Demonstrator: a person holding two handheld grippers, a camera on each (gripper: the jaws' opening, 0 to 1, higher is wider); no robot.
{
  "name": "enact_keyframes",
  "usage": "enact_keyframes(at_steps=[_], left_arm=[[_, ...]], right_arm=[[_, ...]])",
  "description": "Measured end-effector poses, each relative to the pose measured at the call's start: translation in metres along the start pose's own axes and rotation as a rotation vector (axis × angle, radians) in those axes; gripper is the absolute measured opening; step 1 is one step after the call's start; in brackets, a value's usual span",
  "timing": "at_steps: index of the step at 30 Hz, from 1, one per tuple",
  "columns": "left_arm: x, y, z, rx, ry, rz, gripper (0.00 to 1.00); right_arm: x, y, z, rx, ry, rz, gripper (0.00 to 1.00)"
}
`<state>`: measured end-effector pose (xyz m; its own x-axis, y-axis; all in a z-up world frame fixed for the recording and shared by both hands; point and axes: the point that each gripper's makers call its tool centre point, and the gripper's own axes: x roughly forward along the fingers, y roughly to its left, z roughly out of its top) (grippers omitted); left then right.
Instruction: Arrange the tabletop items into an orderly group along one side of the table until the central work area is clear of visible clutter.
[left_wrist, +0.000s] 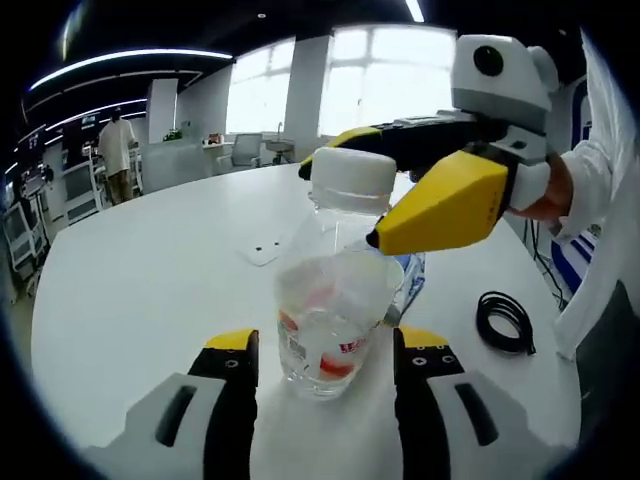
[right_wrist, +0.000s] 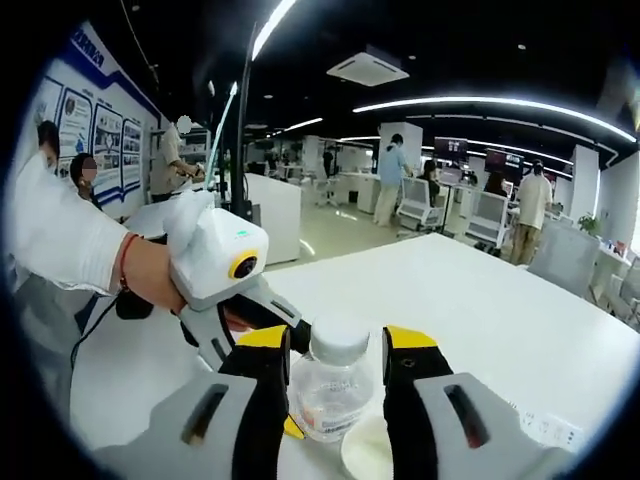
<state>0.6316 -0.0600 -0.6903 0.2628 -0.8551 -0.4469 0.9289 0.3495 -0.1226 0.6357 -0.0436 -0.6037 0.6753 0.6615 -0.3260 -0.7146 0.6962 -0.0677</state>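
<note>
A clear plastic bottle (left_wrist: 348, 180) with a white cap stands on the white table (left_wrist: 150, 300). Just in front of it is a clear cup (left_wrist: 325, 320) with red print. My left gripper (left_wrist: 326, 345) is open, with one jaw on each side of the cup. My right gripper (left_wrist: 340, 205) comes in from the right and stands open around the bottle's neck. In the right gripper view the bottle (right_wrist: 330, 395) sits between the open jaws of my right gripper (right_wrist: 338, 345), with a small gap on each side of the cap. The cup's rim (right_wrist: 365, 448) shows below.
A coiled black cable (left_wrist: 505, 320) lies on the table to the right, near a person's white sleeve (left_wrist: 600, 200). A small white item (left_wrist: 262, 250) lies behind the bottle. A white power strip (right_wrist: 545, 430) sits at the lower right. Desks and people fill the background.
</note>
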Motion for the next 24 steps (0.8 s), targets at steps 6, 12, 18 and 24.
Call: enact_keyframes(at_steps=[6, 12, 18, 24], left_arm=[[-0.004, -0.002, 0.001, 0.001, 0.002, 0.003, 0.57], [-0.009, -0.004, 0.002, -0.008, -0.001, 0.013, 0.6], [-0.014, -0.006, 0.008, -0.021, -0.009, 0.023, 0.62], [-0.021, -0.008, 0.013, -0.031, -0.017, 0.035, 0.64]], right_arm=[[-0.004, -0.003, 0.0, 0.012, 0.0, -0.011, 0.44], [-0.011, -0.005, -0.002, 0.03, 0.004, -0.021, 0.49], [-0.019, -0.009, -0.001, 0.035, 0.003, -0.036, 0.55], [-0.028, -0.013, -0.001, 0.048, 0.001, -0.054, 0.58]])
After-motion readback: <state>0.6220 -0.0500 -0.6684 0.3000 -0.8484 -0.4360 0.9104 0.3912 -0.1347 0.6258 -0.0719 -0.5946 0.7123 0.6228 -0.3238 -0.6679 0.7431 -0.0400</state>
